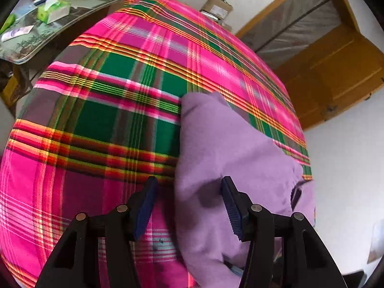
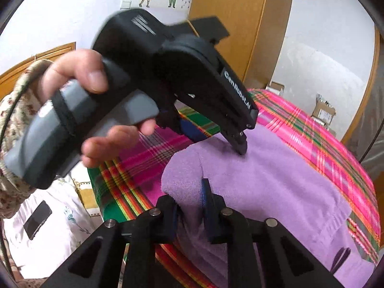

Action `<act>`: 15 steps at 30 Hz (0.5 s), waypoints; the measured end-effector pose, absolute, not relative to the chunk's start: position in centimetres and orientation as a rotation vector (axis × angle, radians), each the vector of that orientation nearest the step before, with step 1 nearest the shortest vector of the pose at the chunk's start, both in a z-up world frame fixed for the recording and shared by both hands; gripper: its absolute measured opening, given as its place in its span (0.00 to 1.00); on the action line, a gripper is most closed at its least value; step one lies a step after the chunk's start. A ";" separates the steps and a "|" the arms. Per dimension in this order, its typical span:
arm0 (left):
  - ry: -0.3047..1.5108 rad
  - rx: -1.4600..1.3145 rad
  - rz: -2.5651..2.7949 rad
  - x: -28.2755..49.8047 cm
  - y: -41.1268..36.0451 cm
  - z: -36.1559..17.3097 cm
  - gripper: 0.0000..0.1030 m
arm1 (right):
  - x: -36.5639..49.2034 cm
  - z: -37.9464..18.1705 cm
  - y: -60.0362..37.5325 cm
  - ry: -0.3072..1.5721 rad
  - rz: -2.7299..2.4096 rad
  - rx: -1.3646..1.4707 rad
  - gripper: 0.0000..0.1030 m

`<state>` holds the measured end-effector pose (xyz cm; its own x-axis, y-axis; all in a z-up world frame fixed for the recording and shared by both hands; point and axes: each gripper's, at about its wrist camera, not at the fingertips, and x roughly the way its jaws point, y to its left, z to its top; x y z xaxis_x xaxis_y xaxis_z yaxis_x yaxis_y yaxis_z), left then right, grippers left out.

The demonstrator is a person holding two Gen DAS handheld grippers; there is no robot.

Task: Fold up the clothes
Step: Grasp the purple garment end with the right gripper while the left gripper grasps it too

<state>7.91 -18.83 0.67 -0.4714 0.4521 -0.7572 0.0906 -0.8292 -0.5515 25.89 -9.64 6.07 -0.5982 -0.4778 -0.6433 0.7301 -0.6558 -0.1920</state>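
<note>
Here the right gripper point(image 2: 192, 210) pinches a bunched edge of the purple garment point(image 2: 276, 180) between its jaws. The left gripper point(image 1: 189, 206) has its jaws apart, one tip poking the cloth. The garment lies half doubled over on the plaid bed cover point(image 1: 108, 120). Folding looks started, not finished. Its near part is cut off, so its kind is unclear

You get bright, even daylight in both views, with soft shadows on the purple garment point(image 1: 225, 148). The plaid bedcover point(image 1: 100, 110) bulges under fisheye distortion, dark vignetting fills the corners, and motion blur smears its stripes.
</note>
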 end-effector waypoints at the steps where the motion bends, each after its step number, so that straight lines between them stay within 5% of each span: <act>1: -0.820 -1.472 2.379 7.8 -18.8 0.6 0.55 | 25.9 6.2 -9.5 0.576 -2.244 0.725 0.16; 10: -0.873 -1.458 2.351 7.2 -17.3 1.1 0.53 | 25.9 7.5 -6.4 0.508 -2.268 0.690 0.15; 15: -0.828 -1.392 2.387 7.5 -16.1 3.2 0.39 | 25.8 8.2 -6.2 0.466 -2.291 0.659 0.15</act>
<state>7.45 -16.11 3.15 -0.5091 0.4830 -0.7124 0.0619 -0.8050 -0.5900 25.83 -6.21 8.19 -0.6273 -0.5254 -0.5749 0.7081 -0.6920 -0.1403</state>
